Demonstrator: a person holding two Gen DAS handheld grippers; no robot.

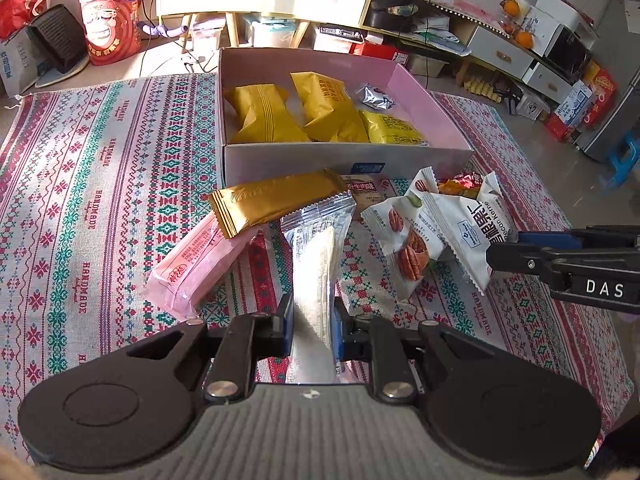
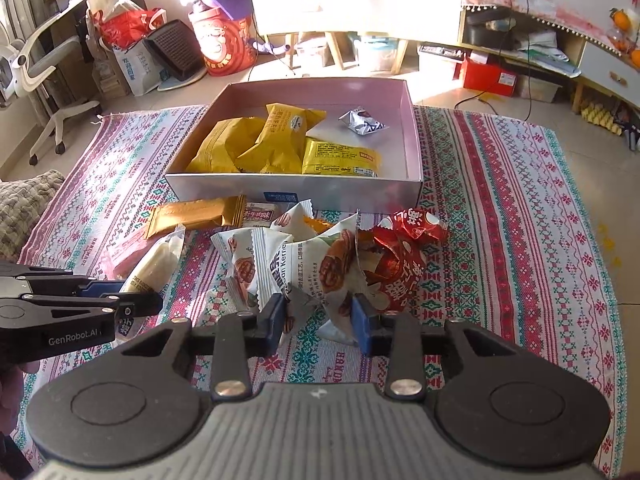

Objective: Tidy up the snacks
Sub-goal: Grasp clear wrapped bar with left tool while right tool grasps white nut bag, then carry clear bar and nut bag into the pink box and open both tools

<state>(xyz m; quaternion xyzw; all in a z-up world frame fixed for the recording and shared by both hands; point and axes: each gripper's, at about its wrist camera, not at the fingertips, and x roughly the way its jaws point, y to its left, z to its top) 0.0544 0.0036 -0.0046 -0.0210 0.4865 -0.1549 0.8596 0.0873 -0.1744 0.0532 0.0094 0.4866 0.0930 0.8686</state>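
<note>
**Tongs closing on snack packets, box waiting at upper centre**

Left tongs (image 1: 311, 326) pinching the clear wafer packet (image 1: 316, 248) at lower centre, pads pressing both its sides. Right tongs (image 2: 320, 318) sitting partly open around the white pecan packet (image 2: 316, 268) at centre frame, not visibly squeezing. Pink box (image 2: 412, 140) lying on the patterned cloth (image 2: 500, 200) at upper centre, holding yellow packets (image 2: 276, 140). Gold bar (image 1: 276, 200) and pink bar (image 1: 192, 264) lying loose, left of centre.

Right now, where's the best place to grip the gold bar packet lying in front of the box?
Probably the gold bar packet at its crimped left end, approached from the left: that end lies flat on the pink packet, while the right end tucks against the box.
</note>
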